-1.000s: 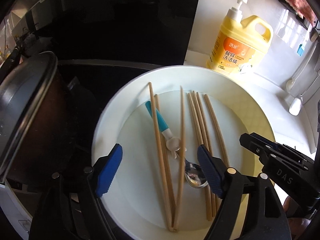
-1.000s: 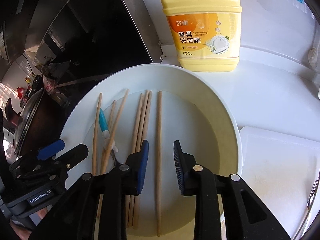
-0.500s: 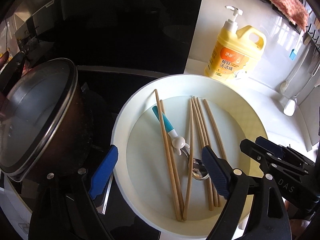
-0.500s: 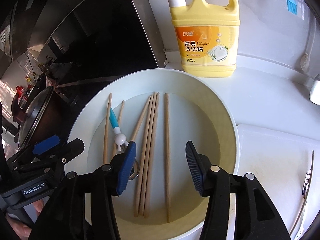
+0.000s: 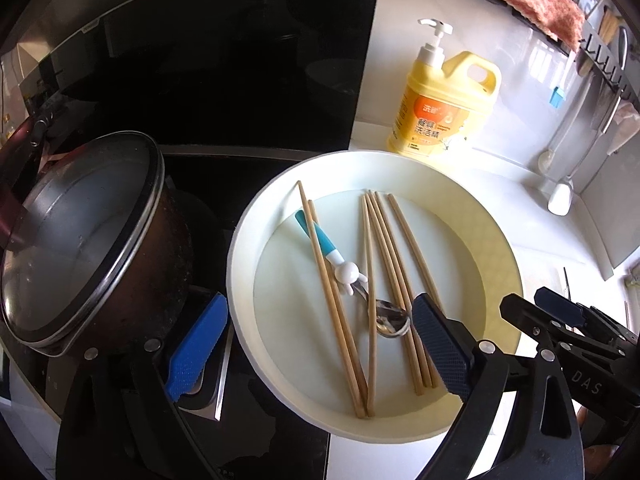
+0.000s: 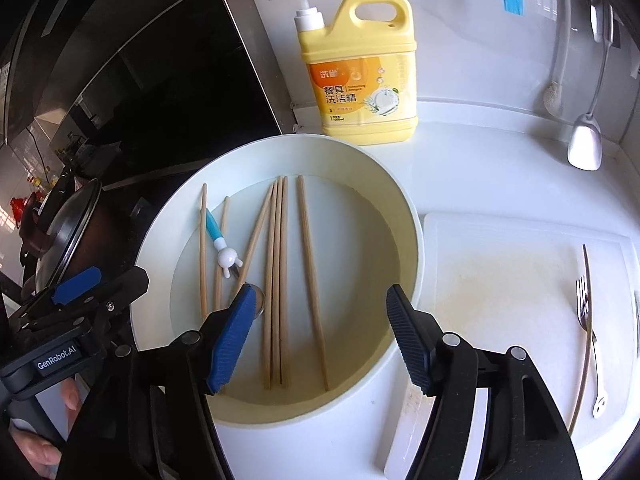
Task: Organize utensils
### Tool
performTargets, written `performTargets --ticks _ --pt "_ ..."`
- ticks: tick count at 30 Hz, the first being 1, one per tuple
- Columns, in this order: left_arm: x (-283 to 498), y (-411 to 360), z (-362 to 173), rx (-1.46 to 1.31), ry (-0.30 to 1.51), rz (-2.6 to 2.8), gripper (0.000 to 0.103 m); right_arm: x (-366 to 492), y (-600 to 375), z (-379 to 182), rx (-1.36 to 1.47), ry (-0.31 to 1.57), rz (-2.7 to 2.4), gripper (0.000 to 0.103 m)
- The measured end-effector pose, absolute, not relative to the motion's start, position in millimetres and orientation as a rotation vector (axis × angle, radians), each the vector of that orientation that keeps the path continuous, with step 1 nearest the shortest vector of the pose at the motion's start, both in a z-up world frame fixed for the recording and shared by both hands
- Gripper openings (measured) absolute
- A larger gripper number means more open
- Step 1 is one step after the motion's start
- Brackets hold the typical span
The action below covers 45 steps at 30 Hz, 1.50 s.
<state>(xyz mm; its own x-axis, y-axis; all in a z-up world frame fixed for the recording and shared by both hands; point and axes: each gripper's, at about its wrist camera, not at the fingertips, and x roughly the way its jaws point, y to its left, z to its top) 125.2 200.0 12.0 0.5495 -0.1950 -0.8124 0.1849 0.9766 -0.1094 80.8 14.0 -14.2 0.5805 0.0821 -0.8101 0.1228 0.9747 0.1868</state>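
A white round basin (image 5: 500,248) (image 6: 404,216) holds several wooden chopsticks (image 5: 384,264) (image 6: 280,264) and a metal spoon with a blue and white handle (image 5: 324,244) (image 6: 216,236). My left gripper (image 5: 316,344) is open and empty, held above the basin's near left rim. My right gripper (image 6: 324,336) is open and empty above the basin's near edge. Each gripper shows in the other's view, the right one (image 5: 560,320) and the left one (image 6: 80,292).
A yellow dish soap bottle (image 5: 444,108) (image 6: 360,72) stands behind the basin. A dark lidded pot (image 5: 80,240) sits on the black stove to the left. A white cutting board (image 6: 520,292) with a fork (image 6: 588,320) and a chopstick lies to the right. Ladles hang on the wall (image 6: 584,136).
Both grippers have pulled back and up from the basin. The right gripper's jaws have opened wide; the left stayed open. More of the pot and cutting board now shows.
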Motion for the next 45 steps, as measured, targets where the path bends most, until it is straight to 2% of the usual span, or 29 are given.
performTargets --ticks 13,30,38,45 --pt "107 139 15 0.036 0.956 -0.347 0.094 21 -44 -12 0.304 0.935 -0.158 0.067" --pt "17 -30 9 0.085 0.925 -0.343 0.096 -85 -226 -22 0.312 0.896 -0.234 0.068" --pt "-13 -80 -14 0.137 0.951 -0.276 0.096 -88 -274 -57 0.294 0.940 -0.160 0.068" --pt "-14 -89 -39 0.146 0.963 -0.266 0.096 -70 -279 -80 0.237 0.961 -0.115 0.068"
